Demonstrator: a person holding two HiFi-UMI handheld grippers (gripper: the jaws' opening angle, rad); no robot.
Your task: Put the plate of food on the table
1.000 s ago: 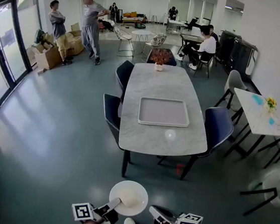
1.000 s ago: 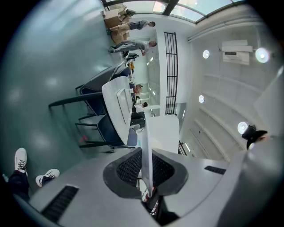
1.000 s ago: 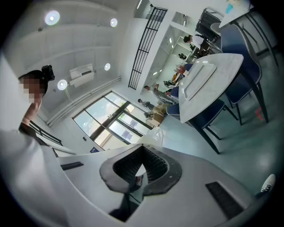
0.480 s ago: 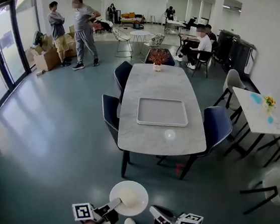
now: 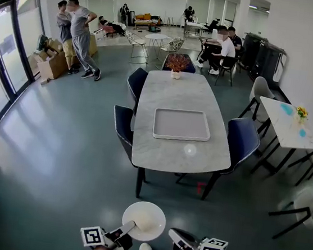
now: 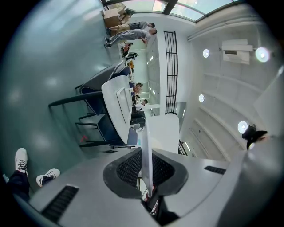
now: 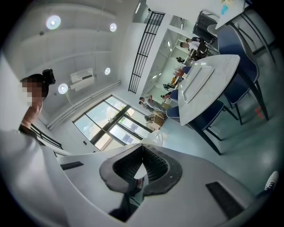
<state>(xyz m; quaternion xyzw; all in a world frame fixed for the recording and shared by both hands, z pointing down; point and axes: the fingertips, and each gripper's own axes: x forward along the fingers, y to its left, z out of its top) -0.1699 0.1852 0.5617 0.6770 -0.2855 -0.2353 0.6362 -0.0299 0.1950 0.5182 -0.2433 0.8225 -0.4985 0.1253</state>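
Note:
In the head view a round white plate [image 5: 143,221] hangs low in front of me, above the floor and short of the table. My left gripper [image 5: 129,226] is shut on its near left rim. In the left gripper view the plate [image 6: 145,146] shows edge-on, pinched between the black pads of that gripper [image 6: 147,165]. My right gripper [image 5: 173,236] sits just right of the plate with its jaws shut. In the right gripper view the pads of the right gripper [image 7: 142,150] meet, and the plate's rim [image 7: 153,136] shows past them. The marble table [image 5: 164,151] stands ahead.
A grey tray [image 5: 182,125] lies mid-table, a small clear glass [image 5: 190,150] near its front edge and a potted plant [image 5: 177,63] at the far end. Dark blue chairs [image 5: 123,124] flank the table, one at right [image 5: 244,141]. People stand far left [image 5: 77,30] and sit at the back.
The person in grey at the back has walked left to the other person by the boxes. The plate and both grippers have not moved.

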